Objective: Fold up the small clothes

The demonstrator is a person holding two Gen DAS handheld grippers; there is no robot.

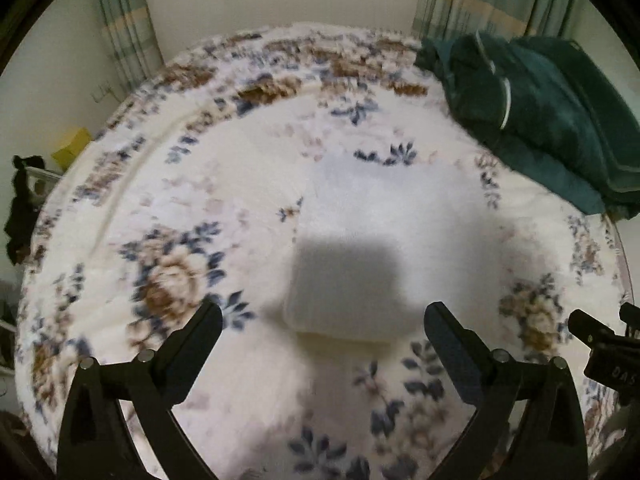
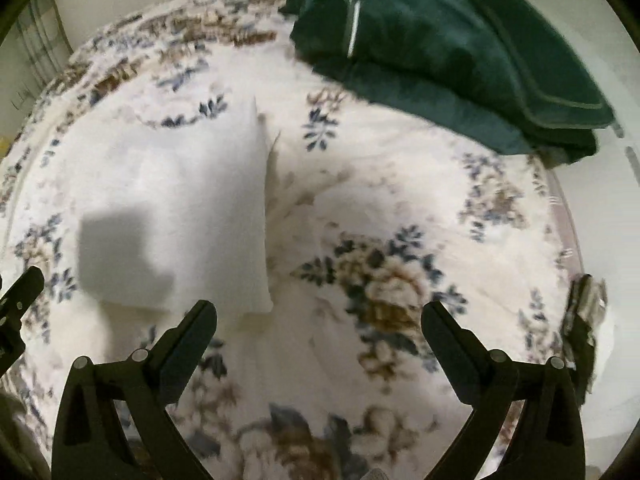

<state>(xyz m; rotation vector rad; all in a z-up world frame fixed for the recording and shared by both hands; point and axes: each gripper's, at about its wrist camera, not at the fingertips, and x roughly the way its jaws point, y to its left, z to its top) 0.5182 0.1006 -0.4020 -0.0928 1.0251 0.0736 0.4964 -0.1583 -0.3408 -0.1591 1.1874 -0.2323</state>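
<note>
A white garment [image 1: 360, 220] lies folded into a flat rectangle on the floral blanket [image 1: 192, 208]. A square shadow falls on its near half. My left gripper [image 1: 324, 308] hangs open above the cloth's near edge, with nothing between its fingers. In the right wrist view the same white garment [image 2: 192, 200] lies left of centre. My right gripper [image 2: 319, 307] is open over the blanket [image 2: 400, 216], just right of the garment's near corner, and holds nothing. Each gripper's tip shows at the edge of the other's view: the right gripper [image 1: 600, 344] and the left gripper [image 2: 20, 296].
A pile of dark green fabric [image 1: 540, 112] [image 2: 460, 52] sits at the bed's far right corner. Striped curtains [image 1: 120, 28] hang behind. A yellow box [image 1: 72, 148] and a dark item [image 1: 20, 208] stand off the bed's left side. A small patterned cloth [image 2: 584, 320] lies at the right edge.
</note>
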